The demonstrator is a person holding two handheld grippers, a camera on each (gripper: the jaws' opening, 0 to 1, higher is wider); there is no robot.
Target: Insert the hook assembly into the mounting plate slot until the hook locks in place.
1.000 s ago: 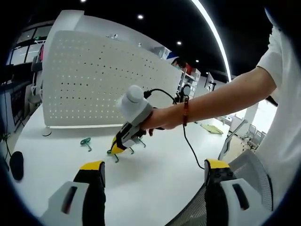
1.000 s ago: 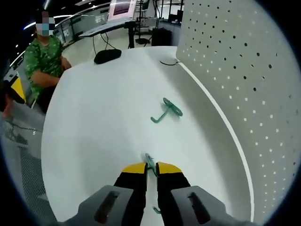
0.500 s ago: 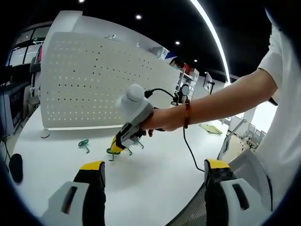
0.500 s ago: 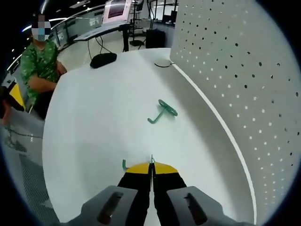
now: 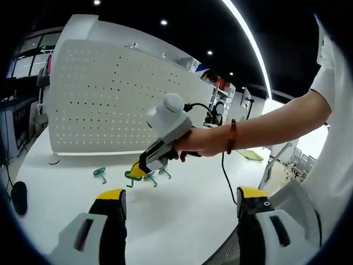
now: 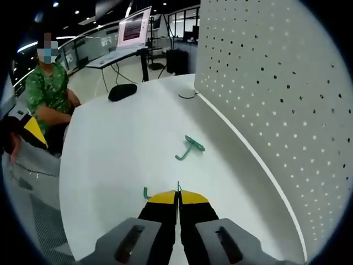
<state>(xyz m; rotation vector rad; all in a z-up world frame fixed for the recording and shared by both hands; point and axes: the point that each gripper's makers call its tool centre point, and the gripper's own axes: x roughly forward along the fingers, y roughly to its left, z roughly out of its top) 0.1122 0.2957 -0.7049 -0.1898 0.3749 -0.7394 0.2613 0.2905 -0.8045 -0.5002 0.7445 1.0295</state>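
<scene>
Right claw (image 6: 177,200) is clenched on a green hook (image 6: 146,193). In the right gripper view the yellow tips meet with no gap; a thin green stem pokes up from the seam and the curled end sticks out to the left of the tips. In the left gripper view I see the same claw (image 5: 135,169) out ahead, held in a hand (image 5: 197,142), the hook (image 5: 134,177) dangling from its tips just above the white surface (image 5: 182,210).

Left claw (image 5: 179,200) is released, jaws wide apart, holding nothing.

The relation that matters: the perforated mounting plate (image 6: 276,99) stands upright along the right side of the right gripper view, so it lies to the right of the loaded claw, not ahead of it. The claw points along the plate's face rather than into it. I judge I need to swing the tips right, toward the holes, before any insertion. The right claw is clearly the nearer one to the plate (image 5: 105,99); the left sits well back.

A second green hook (image 6: 190,149) lies loose on the surface ahead, near the plate's foot; it also shows in the left gripper view (image 5: 100,173).
</scene>
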